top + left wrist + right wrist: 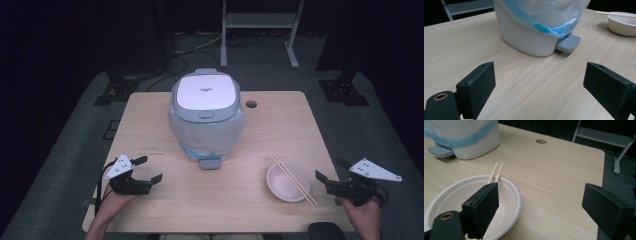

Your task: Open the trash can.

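Note:
A white pedal bin (206,117) with a grey-rimmed lid, a clear liner bag and a grey foot pedal (209,163) stands mid-table. Right of it lies a white paper bowl (287,182) with a pair of wooden chopsticks (292,178) across it. My left gripper (148,170) is held at the table's front left, open and empty, pointing toward the bin (529,37) and its pedal (568,43). My right gripper (331,171) hovers at the front right edge, open and empty, just right of the bowl (471,202); the chopsticks (496,172) show beyond its left jaw.
The wooden table (150,125) has a round cable hole (251,104) behind the bin. Dark floor, stand legs and cables surround the table; a metal frame (260,22) stands beyond its far edge.

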Tool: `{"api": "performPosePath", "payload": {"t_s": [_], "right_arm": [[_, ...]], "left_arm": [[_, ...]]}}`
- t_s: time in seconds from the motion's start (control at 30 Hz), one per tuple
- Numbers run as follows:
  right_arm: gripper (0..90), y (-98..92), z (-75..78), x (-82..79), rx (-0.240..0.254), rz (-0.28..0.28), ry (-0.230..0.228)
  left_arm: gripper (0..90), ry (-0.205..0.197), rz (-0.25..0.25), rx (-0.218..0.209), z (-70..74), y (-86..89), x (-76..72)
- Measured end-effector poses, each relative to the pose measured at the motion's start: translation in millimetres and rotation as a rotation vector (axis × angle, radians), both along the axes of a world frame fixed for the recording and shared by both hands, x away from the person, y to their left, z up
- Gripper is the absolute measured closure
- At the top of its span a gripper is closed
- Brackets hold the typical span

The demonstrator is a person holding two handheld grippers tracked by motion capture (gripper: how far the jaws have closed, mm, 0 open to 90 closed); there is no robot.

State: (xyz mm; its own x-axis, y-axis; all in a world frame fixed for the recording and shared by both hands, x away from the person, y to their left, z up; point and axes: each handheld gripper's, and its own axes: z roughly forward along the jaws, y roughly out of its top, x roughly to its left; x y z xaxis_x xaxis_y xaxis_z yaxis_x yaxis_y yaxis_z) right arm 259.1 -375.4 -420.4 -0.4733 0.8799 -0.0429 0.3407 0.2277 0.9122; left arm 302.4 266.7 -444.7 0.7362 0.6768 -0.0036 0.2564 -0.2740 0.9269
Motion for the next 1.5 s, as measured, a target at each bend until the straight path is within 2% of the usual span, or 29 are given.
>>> {"api": "performPosePath", "payload": {"t_s": [0.1, 0.2, 0.23, 0.27, 0.3, 0.5, 0.53, 0.63, 0.67, 0.83, 0.97, 1.07, 1.1, 1.17, 1.27, 1.3, 1.4, 1.5], "right_arm": [[12.7, 1.1, 1.9, -1.9, -0.01, 0.001, -0.013], [12.7, 0.7, 5.1, -3.6, 0.006, 0.011, -0.014], [12.7, 1.2, 5.6, -4.0, 0.007, 0.012, -0.015], [12.7, 1.7, 5.9, -4.2, 0.003, 0.015, -0.014], [12.7, 1.7, 5.9, -4.2, 0.003, 0.015, -0.014], [12.7, 7.3, 6.4, -5.4, -0.011, 0.028, 0.001], [12.8, 8.8, 6.0, -4.9, -0.01, 0.034, 0.006], [12.7, 10.2, 6.0, -5.0, -0.009, 0.04, 0.014], [12.8, 10.7, 6.1, -5.0, 0.0, 0.047, 0.022], [12.7, 11.2, 6.5, -4.7, 0.014, 0.058, 0.034], [12.7, 13.4, 8.7, -5.4, 0.004, 0.063, 0.028], [12.7, 14.7, 9.9, -6.2, -0.001, 0.063, 0.024], [12.8, 16.0, 11.2, -6.4, 0.006, 0.071, 0.025], [12.7, 16.8, 12.0, -6.6, 0.006, 0.073, 0.027], [12.8, 21.9, 14.4, -6.8, -0.01, 0.084, 0.023], [12.8, 23.1, 14.9, -6.7, -0.015, 0.089, 0.02], [13.0, 24.8, 15.1, -6.8, -0.013, 0.096, 0.022], [13.0, 26.0, 14.6, -6.5, -0.019, 0.098, 0.025]], "left_arm": [[9.7, -0.011, -0.025, 0.004, 2.7, -10.6, 1.9], [9.8, -0.011, -0.059, 0.011, 3.2, -27.1, 5.9], [9.8, -0.011, -0.059, 0.011, 3.2, -27.1, 5.9], [9.9, -0.011, -0.078, 0.014, 2.6, -35.9, 8.9], [10.0, -0.011, -0.078, 0.014, 2.6, -35.9, 8.9], [12.3, 0.002, -0.137, 0.036, -0.2, -64.2, 18.1], [13.4, 0.002, -0.157, 0.044, -1.7, -72.8, 21.0], [15.7, 0.01, -0.173, 0.049, -3.0, -80.2, 23.5], [19.6, 0.014, -0.19, 0.048, -4.0, -86.2, 25.2], [24.0, 0.022, -0.208, 0.048, -5.1, -99.4, 28.4], [34.1, 0.026, -0.212, 0.065, -7.6, -111.8, 33.4], [38.4, 0.027, -0.214, 0.07, -9.2, -115.6, 35.6], [44.3, 0.031, -0.213, 0.074, -10.9, -118.8, 38.2], [46.0, 0.031, -0.216, 0.078, -11.4, -119.9, 39.5], [58.2, 0.026, -0.208, 0.077, -13.0, -123.4, 42.6], [60.9, 0.022, -0.203, 0.091, -13.7, -125.6, 44.4], [66.3, 0.021, -0.198, 0.086, -14.6, -127.9, 46.5], [73.4, 0.015, -0.187, 0.099, -15.3, -131.6, 49.2]]}}
